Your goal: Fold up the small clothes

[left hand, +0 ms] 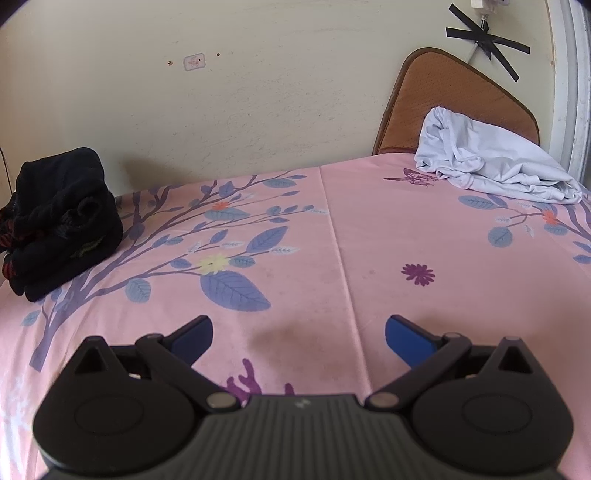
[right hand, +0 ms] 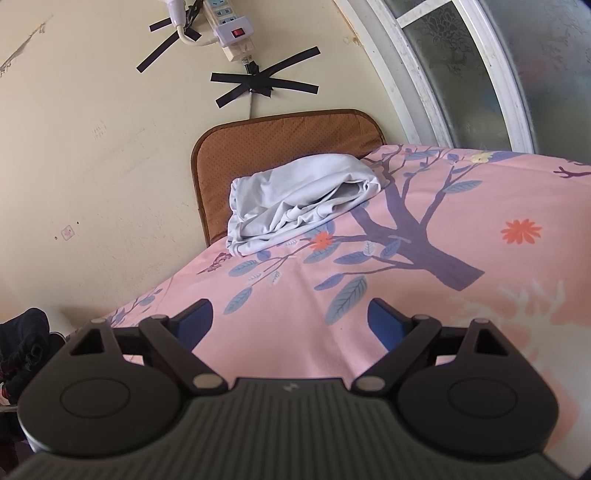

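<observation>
A crumpled pale lavender garment (left hand: 495,162) lies at the far right of the pink flowered sheet (left hand: 332,240), against a brown cushion. It also shows in the right wrist view (right hand: 299,199), straight ahead. A heap of black clothes (left hand: 59,221) sits at the far left by the wall, and its edge shows in the right wrist view (right hand: 26,347). My left gripper (left hand: 299,339) is open and empty above the bare sheet. My right gripper (right hand: 291,325) is open and empty, well short of the pale garment.
A brown cushion (right hand: 280,136) leans on the cream wall behind the pale garment. A power strip (right hand: 229,22) and taped cables hang on the wall. A window frame (right hand: 461,74) stands at the right.
</observation>
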`<state>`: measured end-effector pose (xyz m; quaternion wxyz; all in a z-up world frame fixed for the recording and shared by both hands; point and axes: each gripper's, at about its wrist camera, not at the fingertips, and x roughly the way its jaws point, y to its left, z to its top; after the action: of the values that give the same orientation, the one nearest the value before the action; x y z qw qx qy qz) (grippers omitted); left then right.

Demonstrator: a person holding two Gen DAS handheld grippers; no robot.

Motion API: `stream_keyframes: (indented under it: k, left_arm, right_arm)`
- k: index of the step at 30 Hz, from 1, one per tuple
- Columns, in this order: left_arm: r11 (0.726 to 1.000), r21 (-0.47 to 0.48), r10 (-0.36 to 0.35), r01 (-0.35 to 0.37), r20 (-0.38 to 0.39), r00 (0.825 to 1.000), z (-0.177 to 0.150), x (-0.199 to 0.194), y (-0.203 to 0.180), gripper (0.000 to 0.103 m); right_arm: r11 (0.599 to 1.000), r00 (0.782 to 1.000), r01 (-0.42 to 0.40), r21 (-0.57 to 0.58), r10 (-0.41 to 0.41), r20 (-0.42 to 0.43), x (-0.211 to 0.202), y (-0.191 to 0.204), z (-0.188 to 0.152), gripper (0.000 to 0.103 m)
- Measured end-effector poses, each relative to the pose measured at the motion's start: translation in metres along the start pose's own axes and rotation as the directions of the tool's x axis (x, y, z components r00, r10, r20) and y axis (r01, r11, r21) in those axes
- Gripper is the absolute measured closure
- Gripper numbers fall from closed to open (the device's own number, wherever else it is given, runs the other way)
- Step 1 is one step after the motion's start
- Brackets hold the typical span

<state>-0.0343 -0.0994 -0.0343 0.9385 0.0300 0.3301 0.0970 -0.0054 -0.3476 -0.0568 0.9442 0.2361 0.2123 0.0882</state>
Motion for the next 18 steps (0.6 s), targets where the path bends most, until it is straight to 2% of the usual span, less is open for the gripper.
stream_keyframes:
  k: [18]
  left_arm:
    - [1.000, 0.005, -0.016, 0.016, -0.009, 1.000, 0.0001, 0.0015, 0.0001, 0.000]
  right_arm:
    - [1.000, 1.000, -0.001, 0.000, 0.001, 0.001, -0.0002, -0.0003, -0.0002, 0.010]
